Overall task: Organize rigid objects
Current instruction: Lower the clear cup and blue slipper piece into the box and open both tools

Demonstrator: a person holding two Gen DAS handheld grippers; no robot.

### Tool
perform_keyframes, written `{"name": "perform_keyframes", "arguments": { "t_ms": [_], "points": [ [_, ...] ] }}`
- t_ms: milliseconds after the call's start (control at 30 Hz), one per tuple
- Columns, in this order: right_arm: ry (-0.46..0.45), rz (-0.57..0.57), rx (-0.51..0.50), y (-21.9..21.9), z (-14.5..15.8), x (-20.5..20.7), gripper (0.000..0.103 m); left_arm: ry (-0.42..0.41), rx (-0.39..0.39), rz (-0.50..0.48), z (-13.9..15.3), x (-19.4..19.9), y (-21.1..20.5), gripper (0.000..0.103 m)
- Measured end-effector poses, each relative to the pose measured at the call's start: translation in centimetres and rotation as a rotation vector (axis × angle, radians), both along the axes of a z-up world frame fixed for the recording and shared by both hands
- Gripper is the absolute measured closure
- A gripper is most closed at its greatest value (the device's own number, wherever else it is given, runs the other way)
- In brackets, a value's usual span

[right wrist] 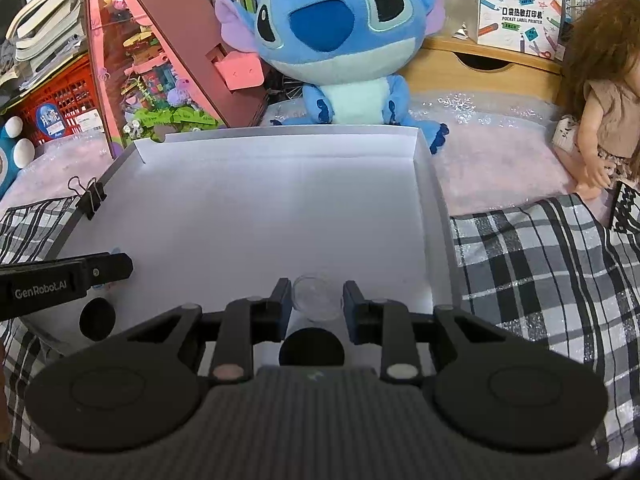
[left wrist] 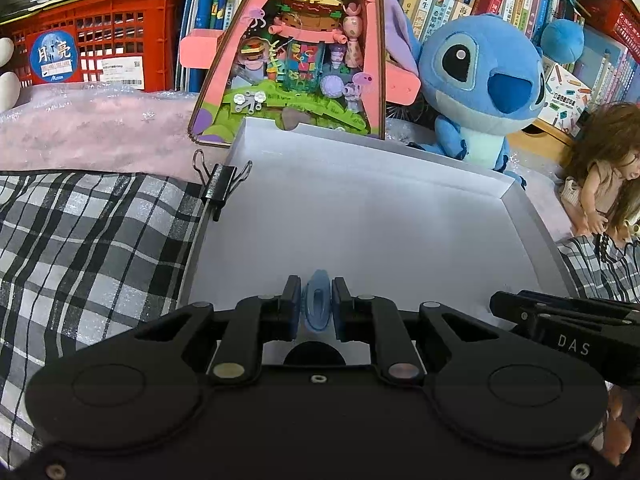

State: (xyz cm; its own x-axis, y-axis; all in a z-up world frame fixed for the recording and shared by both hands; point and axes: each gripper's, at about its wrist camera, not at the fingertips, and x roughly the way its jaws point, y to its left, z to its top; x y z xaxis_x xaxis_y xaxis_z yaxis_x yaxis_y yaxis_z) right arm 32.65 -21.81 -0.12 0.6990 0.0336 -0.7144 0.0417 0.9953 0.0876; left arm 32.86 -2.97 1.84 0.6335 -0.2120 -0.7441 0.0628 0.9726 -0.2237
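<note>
While the left gripper (left wrist: 316, 304) pinches a blue clip (left wrist: 318, 300) tight above the box's (left wrist: 360, 216) six o'clock edge, the right gripper (right wrist: 316, 300) stands slightly apart around a clear dish (right wrist: 317, 298) — pads seemingly not pressing. Beyond them the box floor lies bare; by my reading, sorting has barely begun — both pieces still need placing.
</note>
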Motion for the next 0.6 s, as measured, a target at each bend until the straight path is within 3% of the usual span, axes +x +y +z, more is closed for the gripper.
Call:
{"name": "perform_keyframes", "arguments": {
  "t_ms": [133, 200, 267, 600],
  "points": [
    [-0.007, 0.002, 0.006, 0.0, 0.0, -0.1, 0.066, 0.003, -0.004, 0.001, 0.2, 0.0, 0.1, 0.085],
    [-0.010, 0.004, 0.006, 0.1, 0.0, -0.2, 0.051, 0.009, -0.013, 0.000, 0.3, -0.1, 0.1, 0.085],
    [-0.020, 0.005, 0.001, 0.1, 0.2, -0.5, 0.051, 0.004, -0.015, 0.004, 0.6, -0.2, 0.2, 0.084],
    [-0.069, 0.013, -0.014, 0.4, 1.5, -2.4, 0.040, -0.054, 0.011, -0.005, 2.6, -2.8, 0.4, 0.059]
  ]
}}
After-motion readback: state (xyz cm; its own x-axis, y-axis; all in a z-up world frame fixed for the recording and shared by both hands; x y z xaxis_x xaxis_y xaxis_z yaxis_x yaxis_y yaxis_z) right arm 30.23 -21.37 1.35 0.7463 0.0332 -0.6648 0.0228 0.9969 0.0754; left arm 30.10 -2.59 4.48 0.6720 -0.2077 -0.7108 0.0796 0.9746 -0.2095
